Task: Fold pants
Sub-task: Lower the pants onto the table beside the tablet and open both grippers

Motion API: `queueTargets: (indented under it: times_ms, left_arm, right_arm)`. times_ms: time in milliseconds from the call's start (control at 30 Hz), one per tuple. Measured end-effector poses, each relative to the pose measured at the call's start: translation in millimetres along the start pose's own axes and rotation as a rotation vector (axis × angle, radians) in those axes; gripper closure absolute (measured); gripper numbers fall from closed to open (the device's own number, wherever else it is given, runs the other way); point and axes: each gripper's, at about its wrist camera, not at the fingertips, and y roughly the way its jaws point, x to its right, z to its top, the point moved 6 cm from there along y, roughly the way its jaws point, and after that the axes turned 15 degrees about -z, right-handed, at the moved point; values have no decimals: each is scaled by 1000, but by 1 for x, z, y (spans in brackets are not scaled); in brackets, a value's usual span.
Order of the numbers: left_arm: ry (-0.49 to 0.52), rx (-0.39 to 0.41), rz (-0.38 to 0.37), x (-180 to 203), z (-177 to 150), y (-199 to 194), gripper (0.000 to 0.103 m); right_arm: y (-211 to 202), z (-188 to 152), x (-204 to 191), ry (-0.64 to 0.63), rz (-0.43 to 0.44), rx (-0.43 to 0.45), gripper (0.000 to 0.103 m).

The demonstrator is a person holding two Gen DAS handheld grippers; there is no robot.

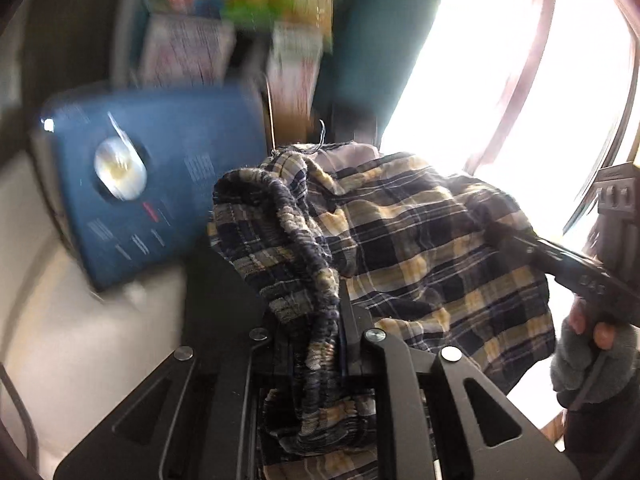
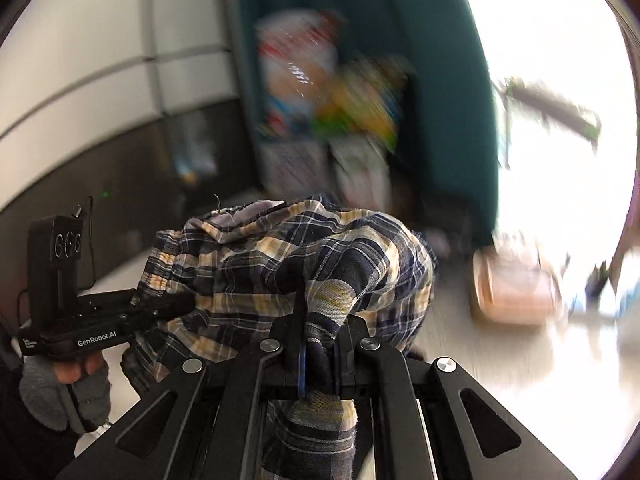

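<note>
The plaid pants (image 1: 420, 248), navy, yellow and white, hang bunched in the air between my two grippers. My left gripper (image 1: 320, 312) is shut on the gathered elastic waistband (image 1: 296, 248), which drapes over its fingers. My right gripper (image 2: 320, 320) is shut on a fold of the pants (image 2: 304, 272). In the left wrist view the right gripper (image 1: 520, 236) grips the cloth from the right. In the right wrist view the left gripper (image 2: 160, 304) holds the waistband at the left. Both fingertip pairs are hidden by cloth.
A blue appliance (image 1: 152, 184) with a round dial sits left on a white surface (image 1: 80, 340). Blurred packages (image 2: 320, 92) and a teal curtain (image 2: 440, 100) stand behind. A bright window (image 1: 520, 60) is at the right. A pink blurred object (image 2: 516, 288) lies on the pale table (image 2: 480, 360).
</note>
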Motion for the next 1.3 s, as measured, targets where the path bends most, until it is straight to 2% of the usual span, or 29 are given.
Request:
queueTargets:
  times_ms: [67,133,167,233,300,367,433,467,567,667,733,900,967,1067,1300]
  left_arm:
    - [-22,-58,-5,-4,-15,27,90]
    - [-23,-75,8,-6,-23,38,89]
    - [-34,-76,5,-8,-24,39,85]
    - [-61,-77,1,-13,-25,37,84]
    - [-59,-88,14,-14,-27,31,80]
    - [-35,-96,51,-16,-26,22,68]
    - [-29,-103,82,-18,-26,9,57]
    - [-28,-96,91,-18,-24,1,53]
    - [-11,-50,124,-14,-8,-20,52]
    - [17,11,106,-2,15,-34,50]
    - [50,19,98,4,30,-27,50]
    - [71,-42,114,-1,43,13,50]
    - [84,-76,166,-9,42,29,50]
    - [68,-123,206,-25,37,47,50]
    - [22,-169,215,-51,28,60,48]
  right_arm:
    - [23,-30,19,22,-40,-63,94]
    - [41,-58,36,35,-81,-116,94]
    - [48,-69,45,52,-88,-140,94]
    - [62,-90,57,87,-58,-183,92]
    - [71,-103,63,91,-65,-224,71]
    - [71,-110,73,96,-88,-229,31]
    - [67,-111,81,113,-69,-225,23]
    - [64,-110,86,116,-67,-222,23]
    - [53,-103,104,130,-67,-196,23]
    - [43,-86,114,142,-49,-145,23]
    - [43,-72,117,134,-35,-102,23]
    - [76,-43,107,65,-45,-100,23]
    - [91,-40,105,50,-63,-118,23]
    - [108,-43,105,50,-77,-154,23]
    - [133,-49,110,34,-114,-187,23]
